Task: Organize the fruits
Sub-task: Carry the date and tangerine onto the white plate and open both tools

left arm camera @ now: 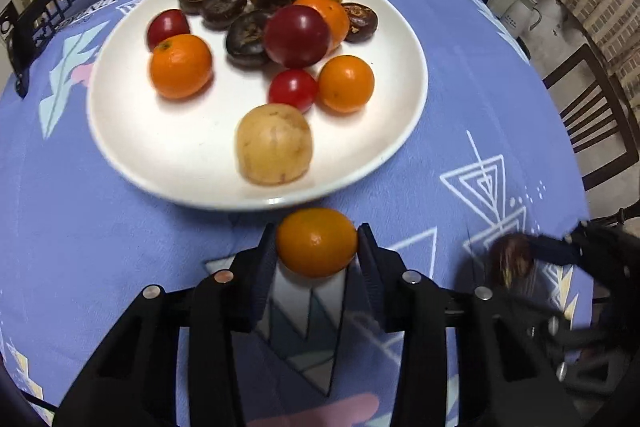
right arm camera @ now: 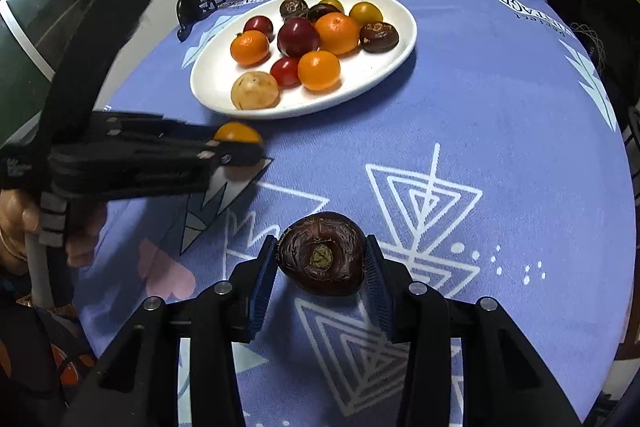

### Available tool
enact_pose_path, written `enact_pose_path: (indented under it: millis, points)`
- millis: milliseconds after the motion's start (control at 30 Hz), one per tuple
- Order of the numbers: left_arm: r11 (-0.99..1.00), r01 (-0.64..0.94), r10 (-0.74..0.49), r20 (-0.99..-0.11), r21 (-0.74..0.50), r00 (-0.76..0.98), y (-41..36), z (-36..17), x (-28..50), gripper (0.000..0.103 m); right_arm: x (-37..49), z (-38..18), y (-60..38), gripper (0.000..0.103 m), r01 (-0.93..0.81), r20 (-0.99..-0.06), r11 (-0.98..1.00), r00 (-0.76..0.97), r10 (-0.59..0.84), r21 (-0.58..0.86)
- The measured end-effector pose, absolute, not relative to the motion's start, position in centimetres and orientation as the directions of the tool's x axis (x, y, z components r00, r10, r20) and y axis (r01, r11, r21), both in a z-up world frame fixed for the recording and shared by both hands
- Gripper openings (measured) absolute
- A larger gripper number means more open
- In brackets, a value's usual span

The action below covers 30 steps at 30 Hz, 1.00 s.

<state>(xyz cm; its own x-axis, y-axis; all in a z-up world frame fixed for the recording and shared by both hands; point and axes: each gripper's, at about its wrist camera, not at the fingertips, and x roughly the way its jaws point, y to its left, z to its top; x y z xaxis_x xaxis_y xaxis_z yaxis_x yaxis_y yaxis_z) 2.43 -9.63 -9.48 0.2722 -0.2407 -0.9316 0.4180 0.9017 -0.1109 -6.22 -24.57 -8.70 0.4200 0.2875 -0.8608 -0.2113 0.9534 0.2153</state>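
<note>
The left gripper (left arm camera: 317, 241) was clamped on a small orange (left arm camera: 316, 242) just short of the white plate (left arm camera: 132, 163) — the right gripper (right arm camera: 321, 259) pinched a dark water chestnut (right arm camera: 321, 254) over the blue tablecloth (right arm camera: 480, 115).

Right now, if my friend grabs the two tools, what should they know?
Left tool: shut on a small orange, just off the white plate.
Right tool: shut on a dark brown fruit, over the blue cloth.
The plate holds the other fruits, all mixed: oranges, red ones, dark brown ones, a pale tan one.
Done: two fruits gripped.
Left: sort everything; no separate groups yet.
</note>
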Motion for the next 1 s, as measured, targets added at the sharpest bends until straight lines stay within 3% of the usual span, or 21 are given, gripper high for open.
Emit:
enact_pose_path:
  millis: [300,567,1000]
  points:
    - [0.912,0.401,-0.244,-0.899,-0.086,0.363,-6.1,-4.2,3.3,0.039,-3.9,-5.9,-23.3,0.044,-0.276,-0.82,0.934,0.465,0.335,0.225]
    - [0.927,0.374,-0.219,-0.828,-0.012,0.516,-6.1,2.1,10.4,0.04,2.7,2.1,-23.0,0.044,-0.298,-0.676,0.928,0.638,0.369,0.224]
    - [0.943,0.332,-0.131,-0.889,0.025,0.439,-7.5,-3.7,15.5,0.04,11.3,-2.4,-23.4,0.044,-0.224,-0.725,0.93,0.582,0.368,0.292]
